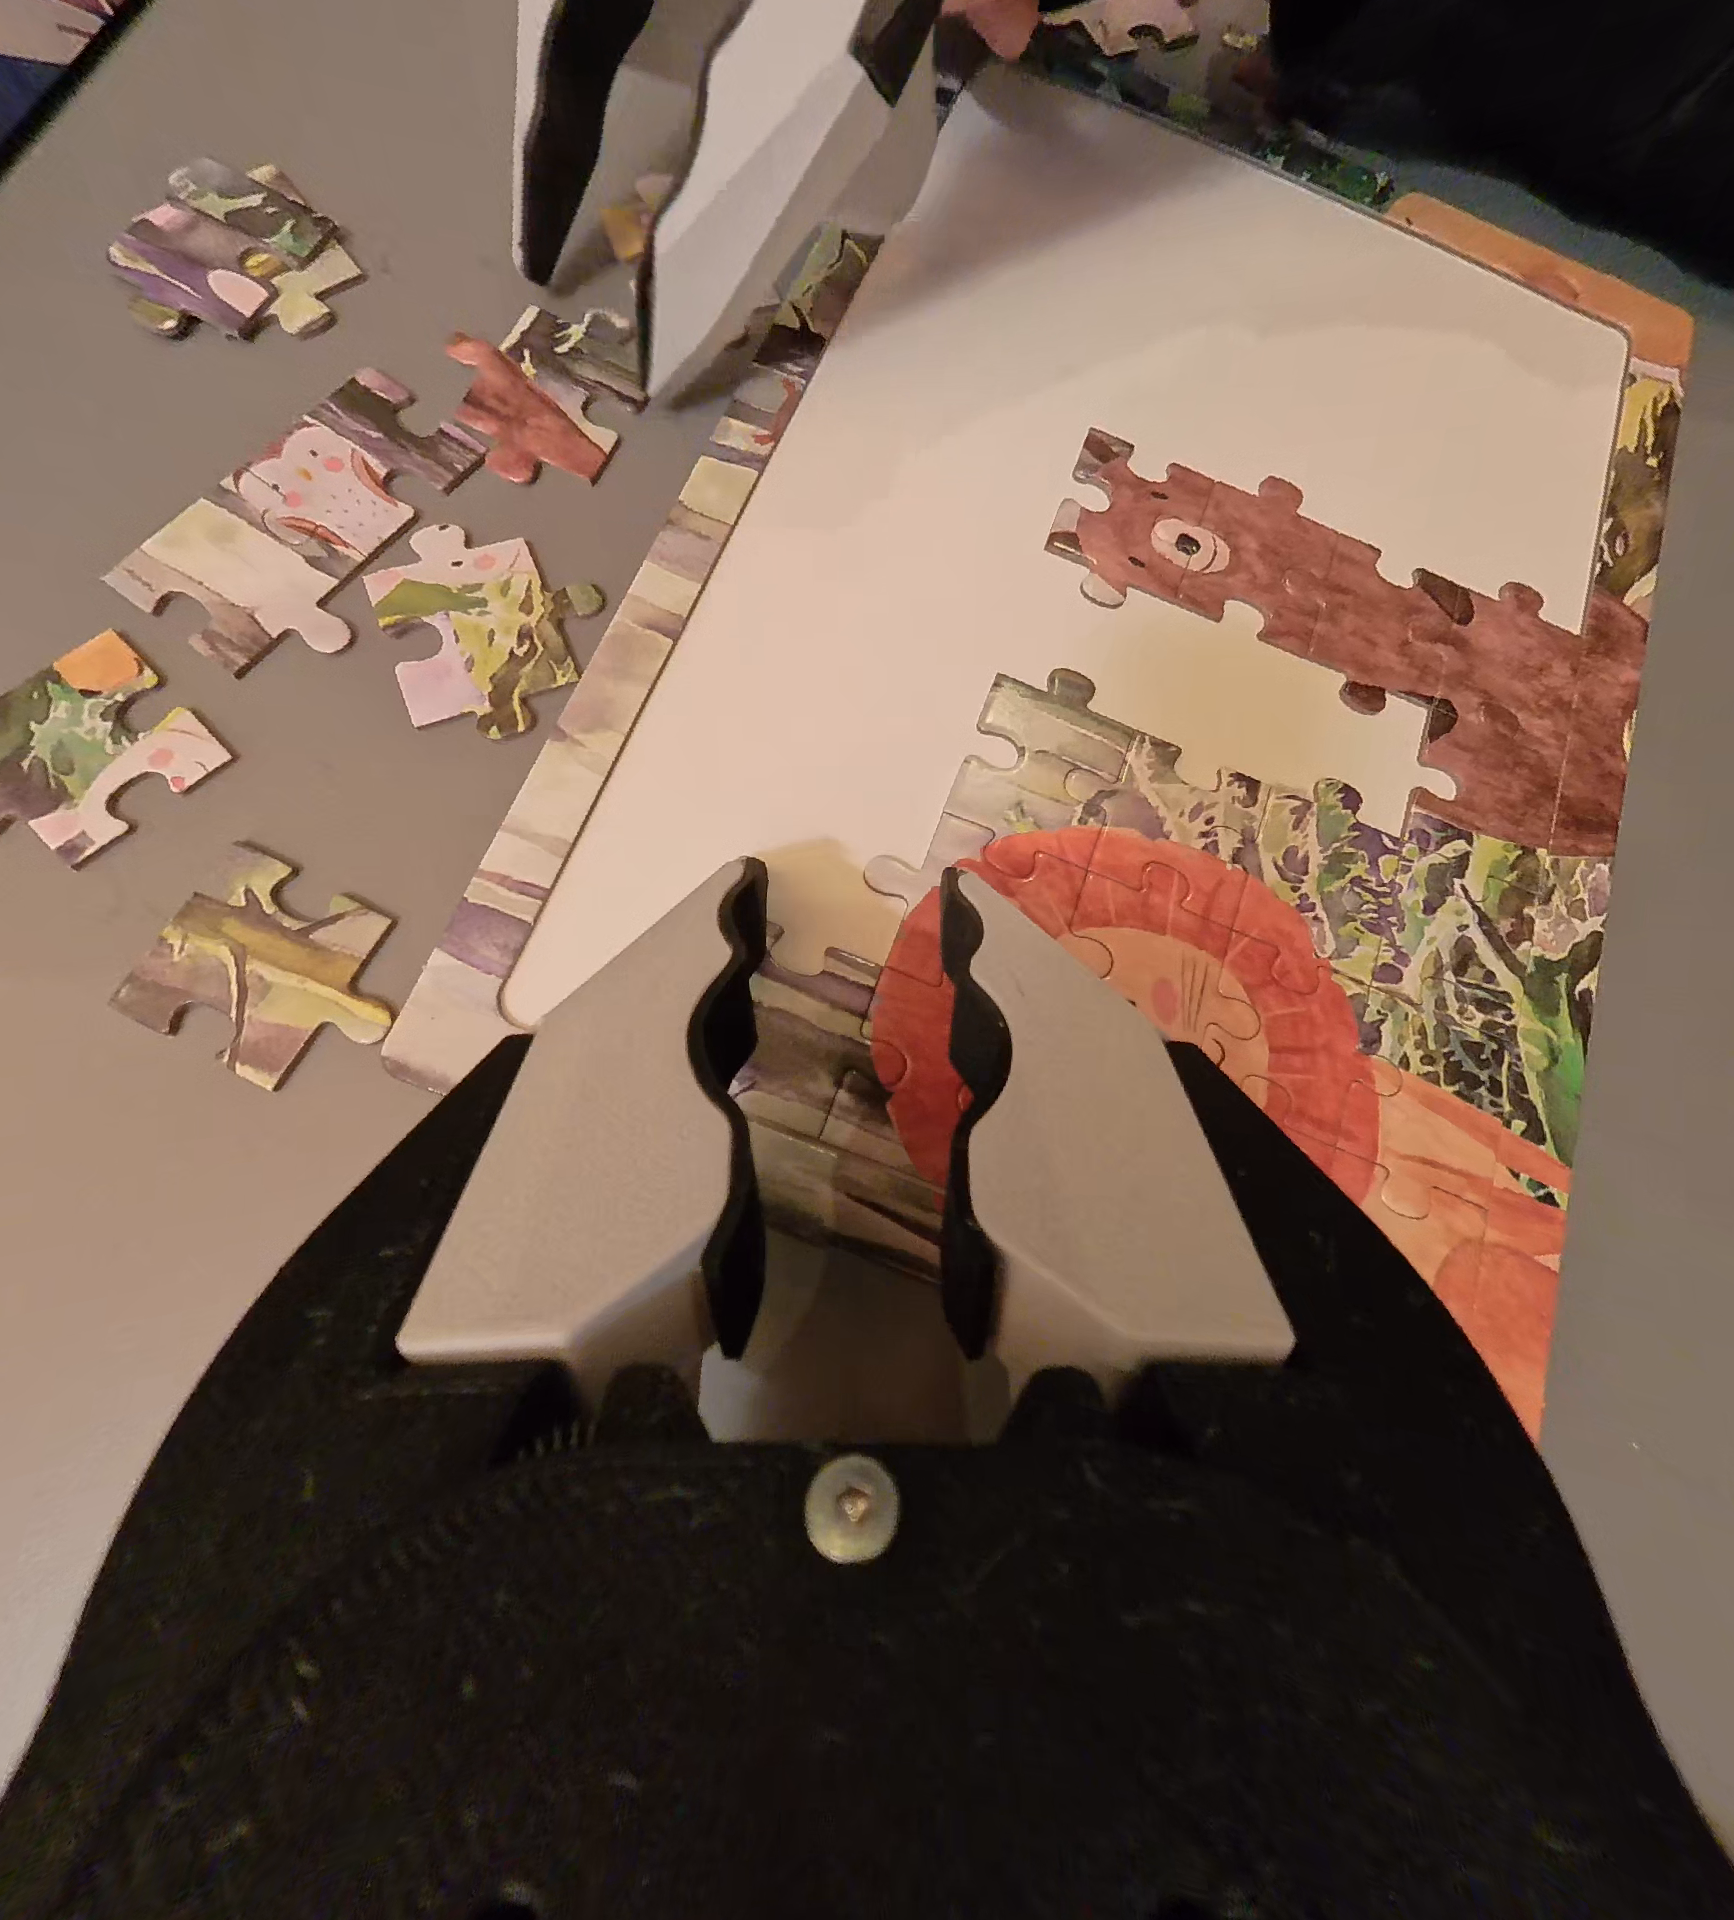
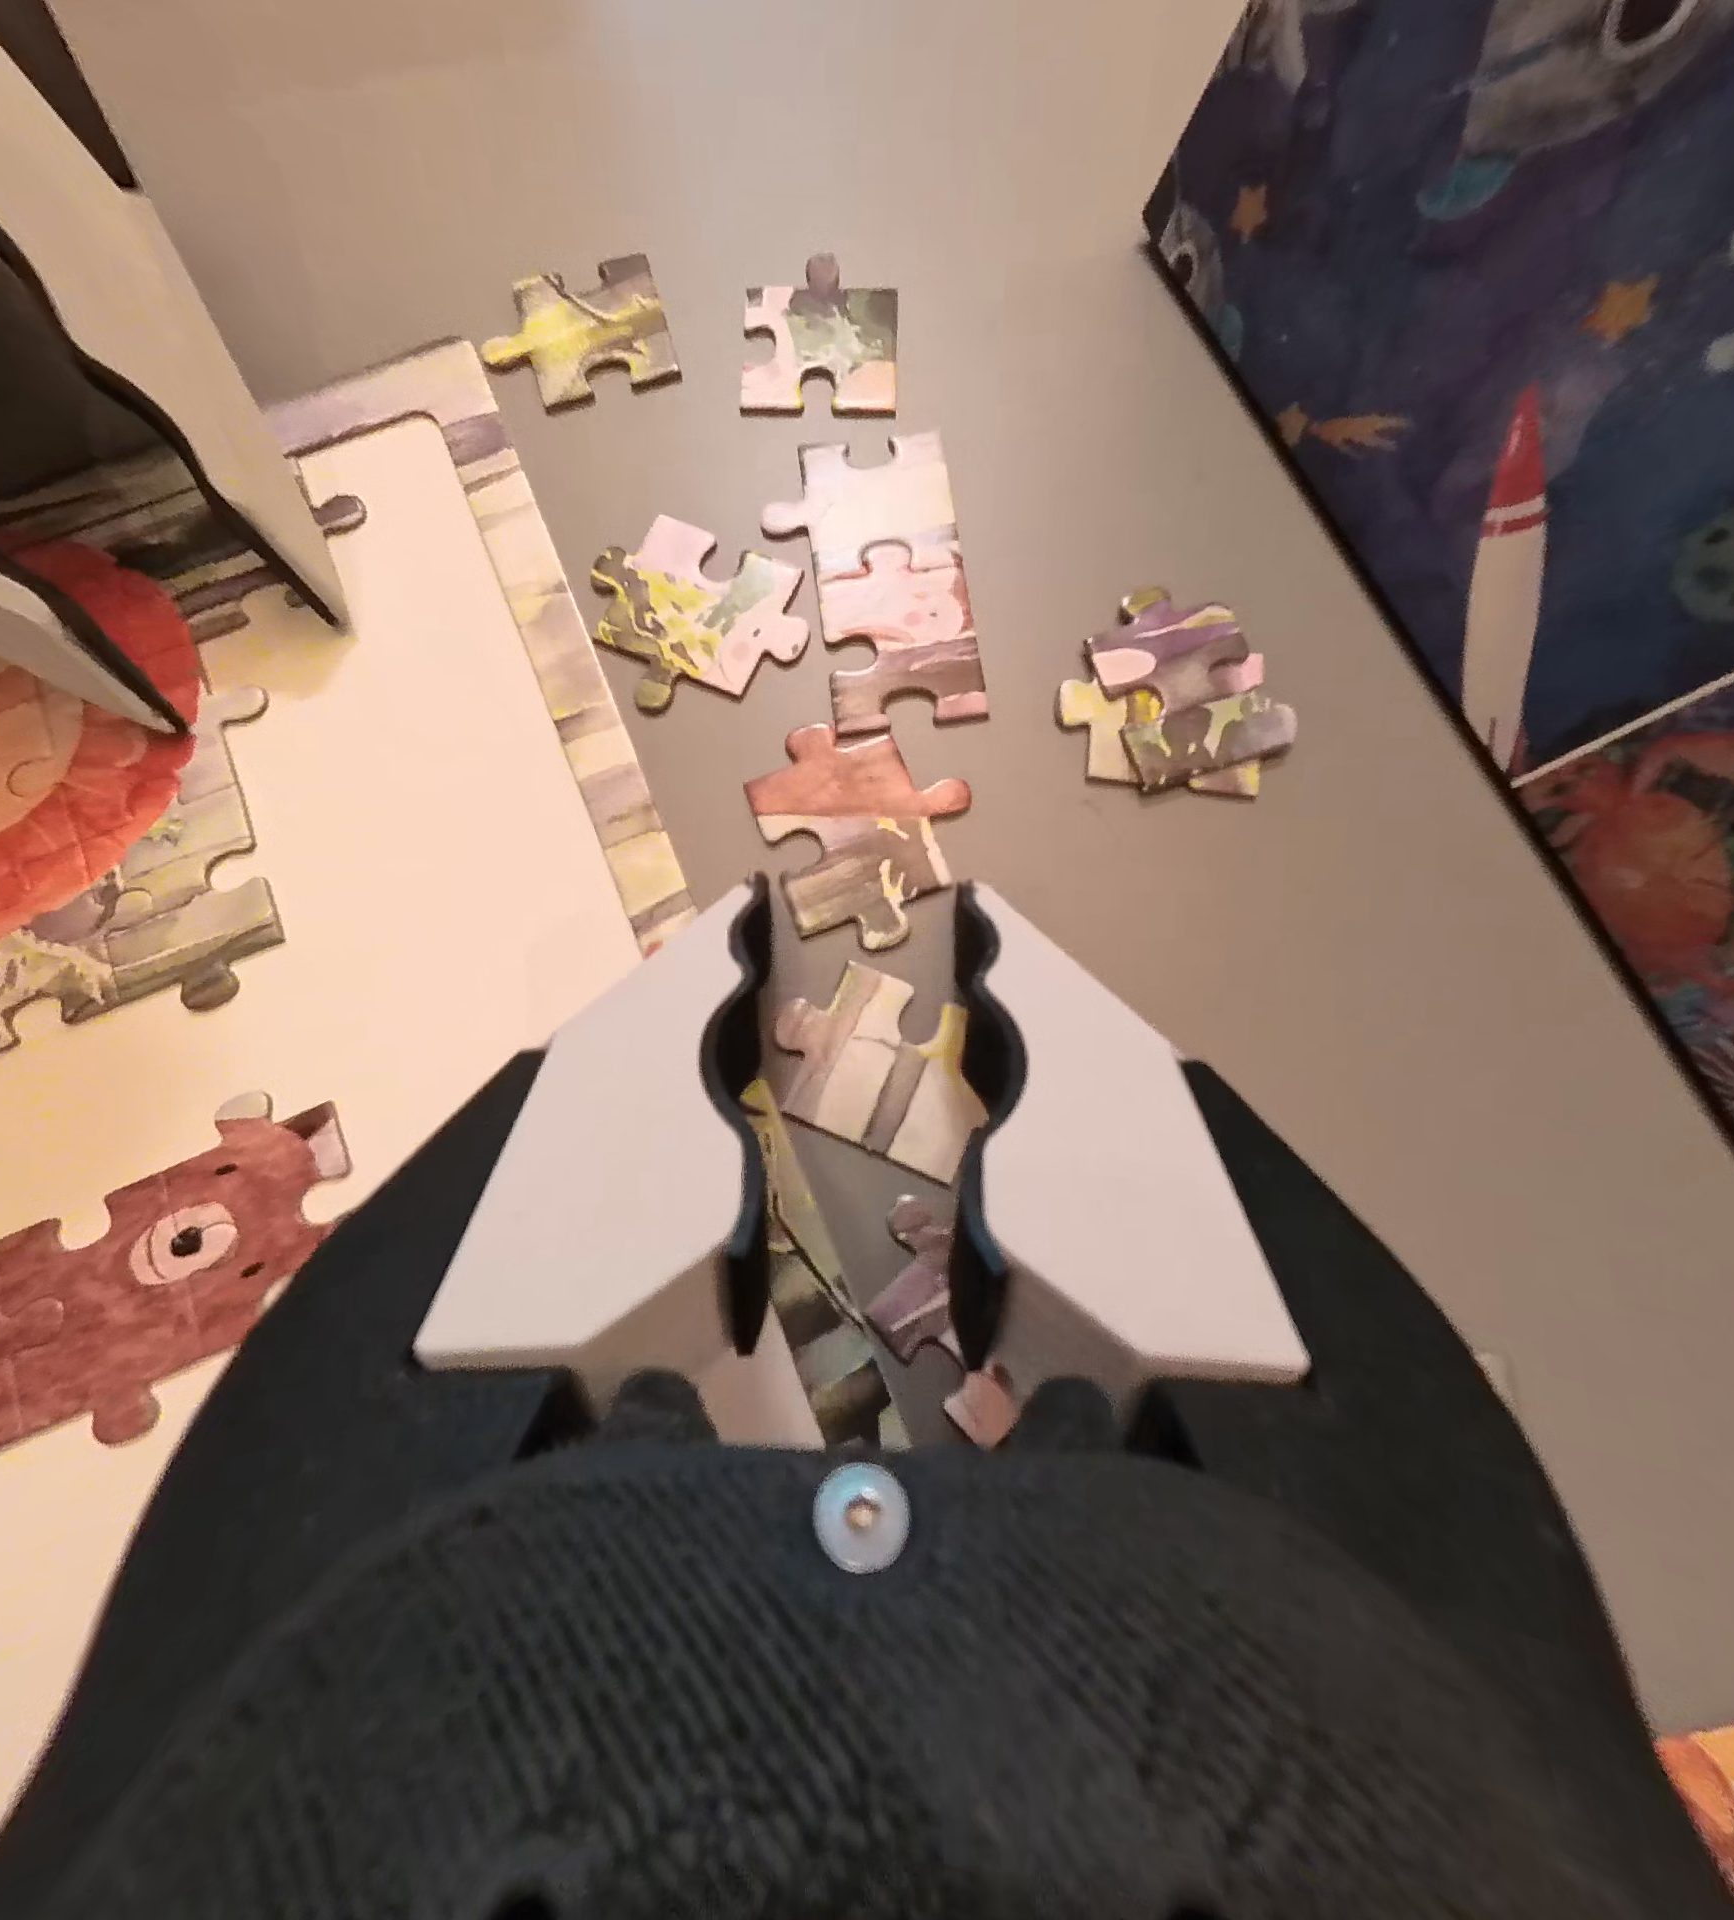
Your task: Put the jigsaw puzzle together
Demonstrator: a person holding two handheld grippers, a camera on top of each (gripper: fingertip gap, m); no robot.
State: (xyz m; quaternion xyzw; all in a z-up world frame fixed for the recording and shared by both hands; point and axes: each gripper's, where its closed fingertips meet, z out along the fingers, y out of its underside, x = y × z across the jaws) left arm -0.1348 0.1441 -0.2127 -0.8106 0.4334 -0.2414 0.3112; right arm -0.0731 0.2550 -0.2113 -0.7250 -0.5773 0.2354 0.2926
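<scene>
On the flat grey table (image 1: 63,1143) lies the big puzzle tray with a white middle and a striped painted edge (image 1: 946,520), and it is only part filled. Beside the table's far side, seen from the right wrist view, stand dark blue picture boards with stars and a rocket (image 2: 1517,364). Inside the tray, the joined-up part shows a round orange lion face (image 1: 1154,987) near one end and a brown bear (image 1: 1362,603) next to it, with green leafy pieces between them; most of the white middle is bare. Loose cardboard pieces (image 1: 250,551) lie on the grey table just beside the tray's long edge, about ten of them, two stacked. The left gripper (image 1: 852,904) hangs over the lion corner with its jaws a little apart and nothing between them. The right gripper (image 2: 863,904) hovers low over the loose pieces, jaws a little apart too, and I think it is going for the small brown and grey piece (image 2: 858,842) at its tips, or one under it. To do this well, it should come down slowly, pinch one piece only by its flat sides, and not bump the others. The left one could press the tray so it does not slide.
</scene>
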